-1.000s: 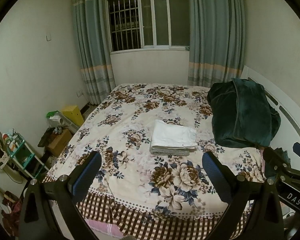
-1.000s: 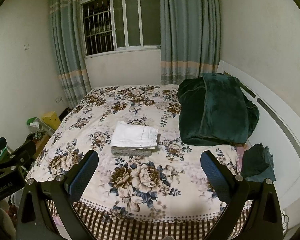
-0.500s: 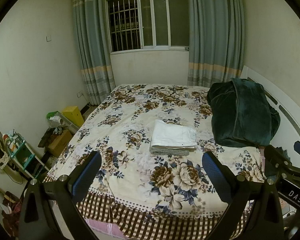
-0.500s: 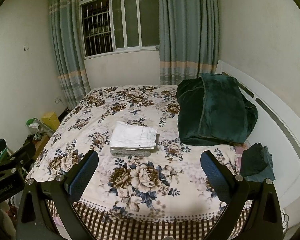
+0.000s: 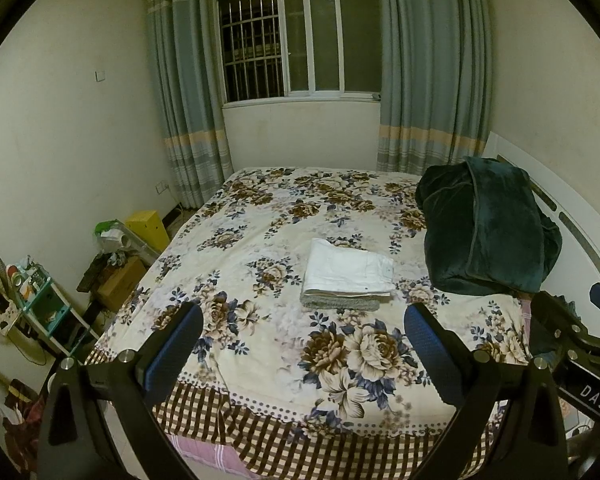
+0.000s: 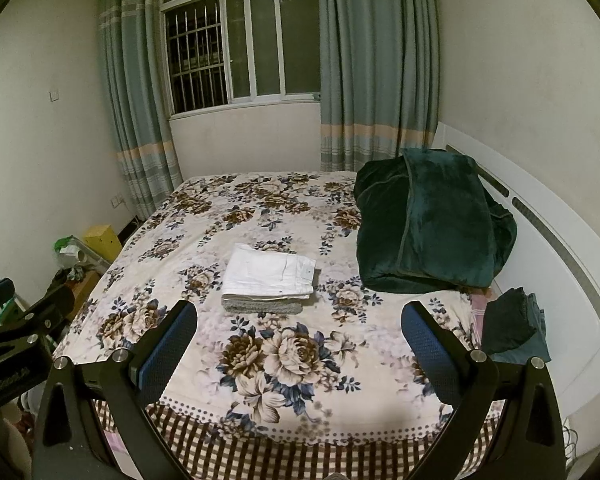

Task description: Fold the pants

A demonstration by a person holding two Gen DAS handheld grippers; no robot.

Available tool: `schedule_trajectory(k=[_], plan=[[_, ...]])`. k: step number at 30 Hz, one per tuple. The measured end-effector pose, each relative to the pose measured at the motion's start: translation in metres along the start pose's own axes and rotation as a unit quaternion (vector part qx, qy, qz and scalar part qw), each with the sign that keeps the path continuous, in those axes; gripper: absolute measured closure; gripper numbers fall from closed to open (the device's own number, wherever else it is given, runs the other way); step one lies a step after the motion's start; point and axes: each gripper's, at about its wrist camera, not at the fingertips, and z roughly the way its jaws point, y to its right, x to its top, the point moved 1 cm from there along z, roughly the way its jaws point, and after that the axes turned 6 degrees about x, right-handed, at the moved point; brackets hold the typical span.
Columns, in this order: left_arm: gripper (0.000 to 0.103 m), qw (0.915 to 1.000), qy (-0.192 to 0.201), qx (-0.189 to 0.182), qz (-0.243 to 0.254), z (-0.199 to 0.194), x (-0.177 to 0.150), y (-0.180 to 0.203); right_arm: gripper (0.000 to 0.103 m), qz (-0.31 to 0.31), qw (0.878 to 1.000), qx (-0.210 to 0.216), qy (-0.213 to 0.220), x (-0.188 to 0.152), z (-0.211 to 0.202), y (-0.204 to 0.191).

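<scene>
Folded white cotton pants [image 5: 348, 270] [image 6: 269, 271]: atop a grey folded garment [image 5: 340, 303], mid-bed on floral bedspread [image 5: 260, 344]. Dark green plush blanket [image 5: 484, 228]: 3 o'clock of the pants. Left gripper [image 5: 303, 340], right gripper [image 6: 299, 338]: jaws released, empty, at the bed's foot.

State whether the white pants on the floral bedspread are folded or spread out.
Folded. The white pants form a compact rectangle with stacked layered edges at the front, lying on a folded grey garment; neither gripper touches them.
</scene>
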Motion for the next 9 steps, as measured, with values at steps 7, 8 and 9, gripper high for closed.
schedule_trajectory(k=[7, 8, 9], plan=[[0.0, 1.0, 0.006, 0.002, 0.0, -0.0017, -0.0006, -0.0013, 0.0, 0.001, 1.0, 0.0, 0.0, -0.0003, 0.0003, -0.0003], [0.0, 0.9999, 0.011, 0.003, -0.001, -0.0032, -0.0006, -0.0018, 0.0, 0.001, 1.0, -0.001, 0.001, 0.0003, -0.0014, 0.0008], [0.0, 0.9999, 0.012, 0.003, -0.002, -0.0052, -0.0016, -0.0013, 0.0, 0.001, 1.0, -0.001, 0.001, -0.0001, -0.001, 0.0001]])
